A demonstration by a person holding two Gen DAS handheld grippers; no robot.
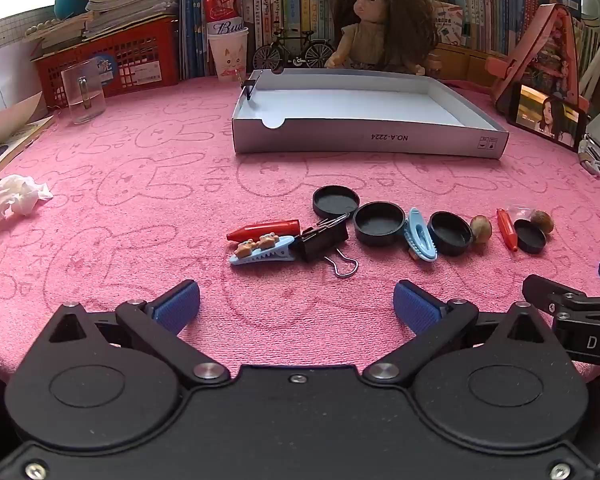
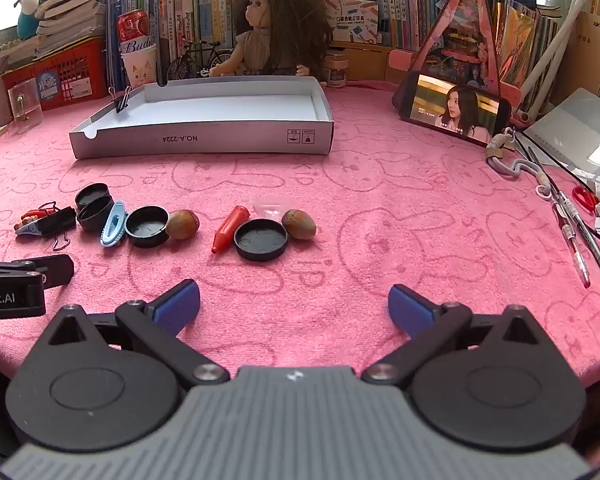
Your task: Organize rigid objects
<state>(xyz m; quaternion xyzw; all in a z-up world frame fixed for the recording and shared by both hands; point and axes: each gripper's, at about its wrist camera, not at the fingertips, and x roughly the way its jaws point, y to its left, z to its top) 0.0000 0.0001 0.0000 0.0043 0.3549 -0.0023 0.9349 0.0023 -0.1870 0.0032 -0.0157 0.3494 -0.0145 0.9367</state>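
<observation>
A row of small objects lies on the pink cloth: a red cap (image 1: 266, 229), a blue hair clip with bears (image 1: 262, 251), a black binder clip (image 1: 324, 239), several black lids (image 1: 379, 223), a second blue clip (image 1: 420, 233), two nuts (image 2: 182, 224), a red cap (image 2: 228, 228) and a black lid (image 2: 260, 239). A shallow white box (image 1: 364, 142) (image 2: 204, 142) stands behind them with a binder clip (image 2: 122, 99) on its left wall. My left gripper (image 1: 296, 306) is open and empty, short of the row. My right gripper (image 2: 294, 306) is open and empty, short of the lid.
A doll (image 1: 380, 20), books, a red basket (image 1: 112, 56), a glass (image 1: 83, 94) and a cup (image 1: 228, 54) line the back. A phone (image 2: 456, 110) stands at the right with pens (image 2: 576, 236) and scissors (image 2: 584, 197). Crumpled tissue (image 1: 14, 198) lies at the left.
</observation>
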